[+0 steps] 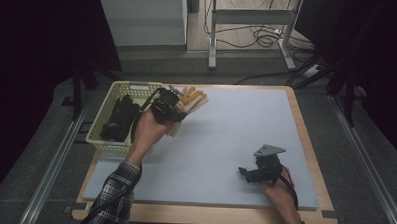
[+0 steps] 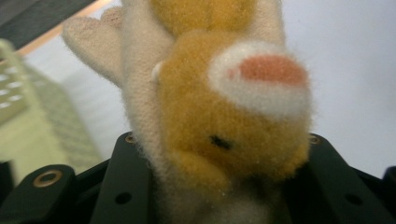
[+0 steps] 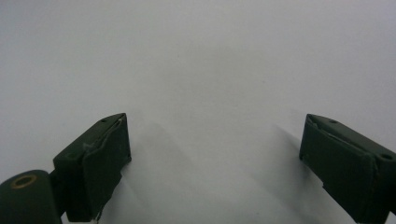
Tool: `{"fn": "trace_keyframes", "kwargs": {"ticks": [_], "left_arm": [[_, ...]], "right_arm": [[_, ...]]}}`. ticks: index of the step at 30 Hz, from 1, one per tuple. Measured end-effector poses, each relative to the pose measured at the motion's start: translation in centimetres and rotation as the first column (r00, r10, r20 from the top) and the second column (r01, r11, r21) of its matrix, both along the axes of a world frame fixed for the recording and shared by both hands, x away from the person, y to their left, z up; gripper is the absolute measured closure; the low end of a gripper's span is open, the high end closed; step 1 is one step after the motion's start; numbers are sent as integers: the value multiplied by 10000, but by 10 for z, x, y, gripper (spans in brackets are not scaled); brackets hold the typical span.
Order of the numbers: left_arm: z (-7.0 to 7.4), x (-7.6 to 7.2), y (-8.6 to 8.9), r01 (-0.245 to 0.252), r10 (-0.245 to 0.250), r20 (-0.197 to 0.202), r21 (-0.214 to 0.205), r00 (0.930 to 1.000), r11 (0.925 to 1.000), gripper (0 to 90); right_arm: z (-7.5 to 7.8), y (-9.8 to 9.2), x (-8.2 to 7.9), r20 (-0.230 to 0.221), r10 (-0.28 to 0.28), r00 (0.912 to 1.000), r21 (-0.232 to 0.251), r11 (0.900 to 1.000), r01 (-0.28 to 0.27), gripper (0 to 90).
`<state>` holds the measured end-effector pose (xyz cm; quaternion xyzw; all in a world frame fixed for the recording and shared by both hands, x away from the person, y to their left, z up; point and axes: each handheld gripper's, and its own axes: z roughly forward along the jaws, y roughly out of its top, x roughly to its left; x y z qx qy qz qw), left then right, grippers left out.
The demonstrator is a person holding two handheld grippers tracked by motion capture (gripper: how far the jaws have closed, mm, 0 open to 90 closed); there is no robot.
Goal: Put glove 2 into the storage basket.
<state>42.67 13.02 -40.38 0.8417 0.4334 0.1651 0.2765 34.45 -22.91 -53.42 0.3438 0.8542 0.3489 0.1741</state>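
Left claw [image 1: 174, 107]: clamped on the glove, upper left of centre in the high view, beside the basket.
Glove [image 2: 219, 116]: cream and orange plush, pinched between both black jaws in the left gripper view; orange fingertips poking right past the claw in the high view, above the surface.
Basket [image 1: 97, 131]: pale green, at the left edge of the surface, dark items inside.
Right claw [image 1: 244, 173]: jaws wide apart, nothing between them, low over the surface [image 1: 236, 128] at lower right.
Surface: grey-blue pad, bare in the right gripper view.
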Motion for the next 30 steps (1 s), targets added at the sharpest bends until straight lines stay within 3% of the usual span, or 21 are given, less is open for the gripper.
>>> {"fn": "trace_keyframes", "kwargs": {"ticks": [7,11,17,22,30], "left_arm": [[9,6,40,-1042,1040,224,93,9943,9945,580],[8,9,62,-1734,1731,255,124,9846,9848,577],[3,14,93,-2628,2623,195,339,9648,9642,572],[-8,20,113,-3207,3212,-36,512,9470,9458,568],[-40,36,119,-3397,3471,-673,1012,9354,9351,558]], "right_arm": [[0,0,0,-8,-1,10000,6,10000,1,84],[0,0,0,-4,2,10000,-4,10000,-2,84],[0,0,0,-4,4,10000,-5,10000,-4,84],[0,0,0,-7,3,10000,-2,10000,-3,84],[0,0,0,-7,2,10000,2,10000,-2,84]]}}
